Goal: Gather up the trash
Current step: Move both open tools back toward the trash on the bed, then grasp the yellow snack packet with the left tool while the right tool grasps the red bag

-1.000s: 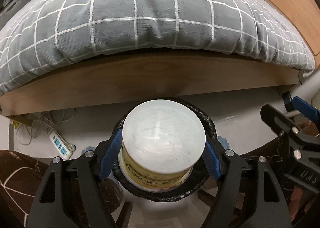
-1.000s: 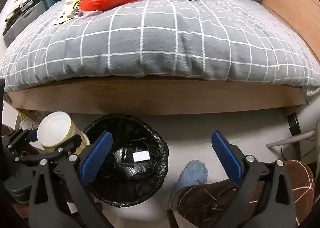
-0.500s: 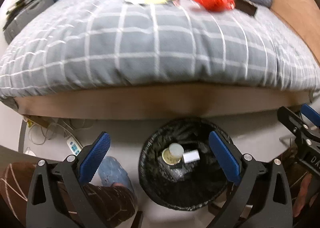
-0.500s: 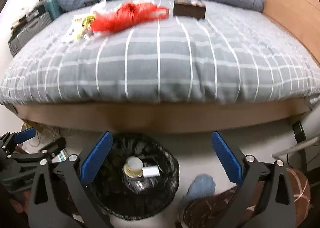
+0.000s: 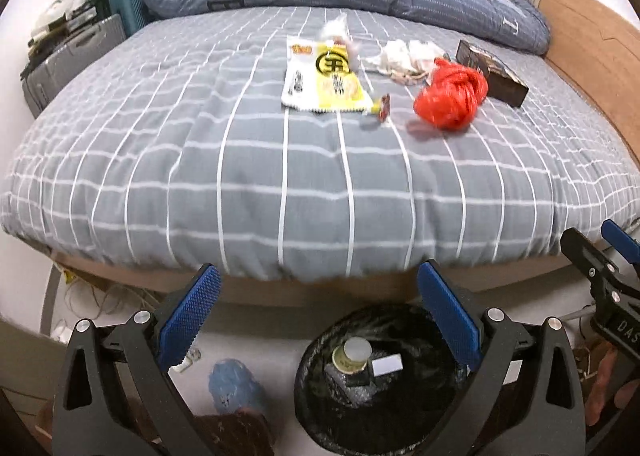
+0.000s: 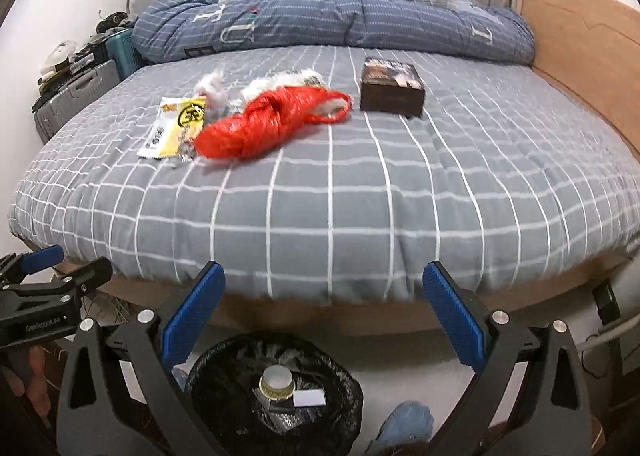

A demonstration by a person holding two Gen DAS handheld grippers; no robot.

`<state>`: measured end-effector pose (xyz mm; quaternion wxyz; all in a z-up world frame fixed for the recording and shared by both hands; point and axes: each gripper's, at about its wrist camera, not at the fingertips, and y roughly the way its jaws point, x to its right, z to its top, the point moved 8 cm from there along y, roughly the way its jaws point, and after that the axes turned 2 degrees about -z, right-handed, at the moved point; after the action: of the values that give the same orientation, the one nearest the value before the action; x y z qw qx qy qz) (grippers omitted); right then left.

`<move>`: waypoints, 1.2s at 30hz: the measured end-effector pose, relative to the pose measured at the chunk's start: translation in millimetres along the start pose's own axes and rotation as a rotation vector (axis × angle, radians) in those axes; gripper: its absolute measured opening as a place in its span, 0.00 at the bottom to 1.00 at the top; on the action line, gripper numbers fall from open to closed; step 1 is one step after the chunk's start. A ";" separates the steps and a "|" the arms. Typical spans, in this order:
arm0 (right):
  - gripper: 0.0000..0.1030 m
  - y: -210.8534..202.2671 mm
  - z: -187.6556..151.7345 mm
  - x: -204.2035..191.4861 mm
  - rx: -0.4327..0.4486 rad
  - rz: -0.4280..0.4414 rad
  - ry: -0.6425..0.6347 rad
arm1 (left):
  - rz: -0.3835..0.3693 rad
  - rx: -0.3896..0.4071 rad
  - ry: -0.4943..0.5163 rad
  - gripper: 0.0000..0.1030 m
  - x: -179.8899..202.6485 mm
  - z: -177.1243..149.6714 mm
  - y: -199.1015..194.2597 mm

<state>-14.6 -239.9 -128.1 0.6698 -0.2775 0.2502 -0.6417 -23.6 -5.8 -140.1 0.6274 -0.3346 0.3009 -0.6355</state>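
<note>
Trash lies on the grey checked bed: a red plastic bag (image 5: 451,96) (image 6: 264,124), a yellow and white snack wrapper (image 5: 324,78) (image 6: 176,126), crumpled white tissue (image 5: 404,56) (image 6: 280,82), a small wrapper (image 5: 383,107) and a dark box (image 5: 490,72) (image 6: 392,88). A black-lined bin (image 5: 384,380) (image 6: 276,388) stands on the floor below the bed edge, holding a paper cup (image 5: 352,354) (image 6: 276,380) and a white card. My left gripper (image 5: 318,316) is open and empty above the bin. My right gripper (image 6: 324,316) is open and empty.
A rolled blue duvet (image 6: 328,20) lies at the head of the bed. Suitcases (image 5: 72,56) stand to the left. A wooden bed side (image 6: 580,52) runs along the right. Blue slippers (image 5: 234,382) (image 6: 408,422) and cables are on the floor.
My left gripper opened and let the cup fall into the bin. Both grippers then rose and tilted up, so the bed top and its trash came into view.
</note>
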 end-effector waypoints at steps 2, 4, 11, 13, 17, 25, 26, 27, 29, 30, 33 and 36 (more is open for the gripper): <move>0.93 0.6 6.9 -3.8 0.010 0.005 -0.009 | 0.006 0.008 0.006 0.94 0.7 7.7 1.8; 0.93 2.0 16.0 -8.4 0.022 0.010 -0.021 | 0.012 0.019 0.005 0.94 0.6 18.9 4.4; 0.93 12.4 42.8 -18.5 0.050 0.021 -0.046 | 0.018 0.047 -0.010 0.94 -6.3 46.3 11.7; 0.93 16.0 48.1 -19.4 0.052 0.025 -0.046 | 0.024 0.064 -0.022 0.94 -8.7 53.7 12.7; 0.93 26.9 60.5 -22.8 0.057 0.026 -0.045 | 0.036 0.083 -0.017 0.94 -9.2 68.1 16.5; 0.93 44.5 84.4 -25.4 0.084 0.020 -0.051 | 0.063 0.096 0.006 0.94 -13.3 95.9 37.3; 0.93 47.3 87.0 -25.4 0.085 0.020 -0.052 | 0.066 0.096 0.007 0.94 -14.4 99.1 40.4; 0.93 51.0 89.6 -25.3 0.085 0.018 -0.053 | 0.066 0.095 0.006 0.94 -15.3 101.9 43.3; 0.93 58.0 94.2 -26.1 0.079 0.019 -0.057 | 0.068 0.093 0.004 0.94 -17.0 108.8 50.4; 0.93 60.8 96.0 -26.7 0.078 0.019 -0.059 | 0.067 0.091 0.005 0.94 -17.5 111.7 53.4; 0.92 70.8 101.0 -29.6 0.070 0.018 -0.070 | 0.051 0.090 -0.015 0.94 -20.1 124.3 63.3; 0.92 80.7 106.6 -33.1 0.065 0.020 -0.077 | 0.051 0.089 -0.025 0.94 -22.2 133.1 71.4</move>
<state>115.6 -199.7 -107.9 0.6940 -0.2777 0.2060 -0.6315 125.6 19.1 -119.3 0.6616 -0.3064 0.2728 -0.6277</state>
